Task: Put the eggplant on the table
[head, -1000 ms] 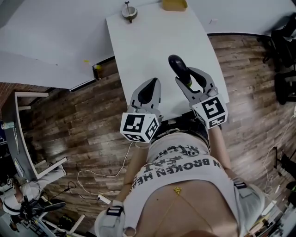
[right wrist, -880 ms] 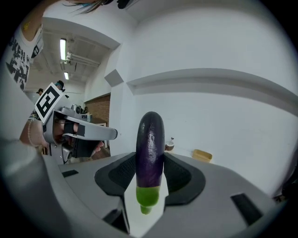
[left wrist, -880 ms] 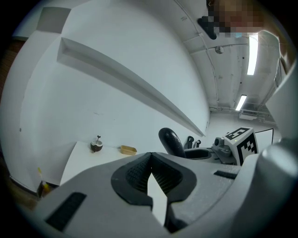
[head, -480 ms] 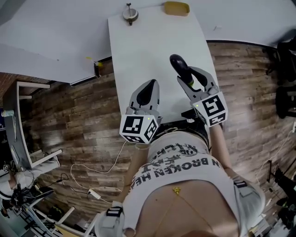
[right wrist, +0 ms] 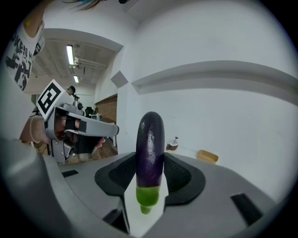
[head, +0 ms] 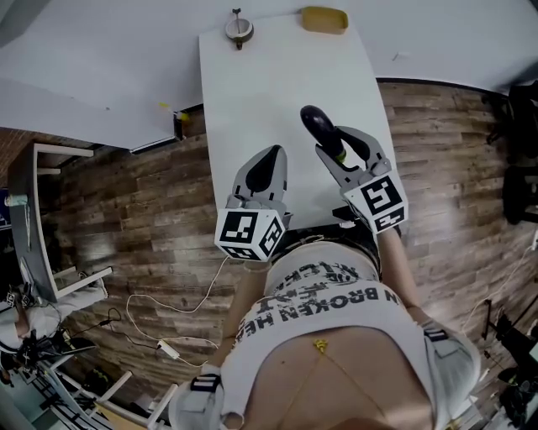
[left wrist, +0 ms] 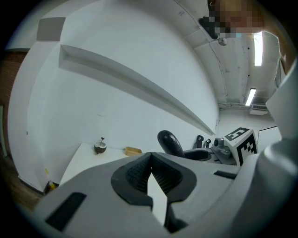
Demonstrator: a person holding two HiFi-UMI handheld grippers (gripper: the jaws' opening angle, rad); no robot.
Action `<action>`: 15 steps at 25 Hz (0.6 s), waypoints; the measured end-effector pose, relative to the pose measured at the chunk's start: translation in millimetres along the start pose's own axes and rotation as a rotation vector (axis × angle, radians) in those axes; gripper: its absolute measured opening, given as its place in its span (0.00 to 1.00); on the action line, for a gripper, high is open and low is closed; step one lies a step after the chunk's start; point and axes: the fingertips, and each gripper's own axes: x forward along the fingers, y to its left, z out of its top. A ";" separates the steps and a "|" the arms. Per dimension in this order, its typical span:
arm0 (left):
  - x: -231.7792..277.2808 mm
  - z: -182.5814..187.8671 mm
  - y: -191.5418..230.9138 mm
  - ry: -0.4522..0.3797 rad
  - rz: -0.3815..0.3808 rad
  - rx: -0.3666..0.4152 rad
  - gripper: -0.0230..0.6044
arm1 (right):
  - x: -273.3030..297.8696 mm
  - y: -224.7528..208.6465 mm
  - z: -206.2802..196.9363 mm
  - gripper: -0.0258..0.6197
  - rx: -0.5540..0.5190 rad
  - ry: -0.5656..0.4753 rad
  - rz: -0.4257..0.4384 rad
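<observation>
A dark purple eggplant (head: 318, 124) with a green stem end is clamped between the pads of my right gripper (head: 340, 141), which is shut on it. It is held over the near half of the white table (head: 269, 84), purple tip pointing away from me. In the right gripper view the eggplant (right wrist: 150, 144) stands up between the jaws of the right gripper (right wrist: 150, 162), stem end down. My left gripper (head: 271, 155) hovers beside it on the left, over the table's near edge. It is shut with nothing in it; its pads (left wrist: 139, 174) meet at the tips. The left gripper view shows the eggplant (left wrist: 170, 143) to its right.
At the table's far end stand a small brown bowl with a stick (head: 239, 28) and a yellow block (head: 324, 18). A white wall runs behind the table. Wooden floor surrounds it, with a cable (head: 168, 315) and a metal frame (head: 42, 210) on the left.
The right gripper with the eggplant has drifted slightly left, toward the table's middle. The left gripper has barely shifted. Both grips look the same.
</observation>
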 end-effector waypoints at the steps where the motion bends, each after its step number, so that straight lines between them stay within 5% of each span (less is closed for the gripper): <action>1: 0.8 -0.1 -0.1 0.001 -0.001 0.002 0.05 | 0.8 0.2 -0.4 0.32 0.000 0.001 0.003; 15: 6.6 -1.0 2.4 0.009 -0.017 0.000 0.05 | 8.4 0.0 -2.7 0.32 -0.033 0.028 0.001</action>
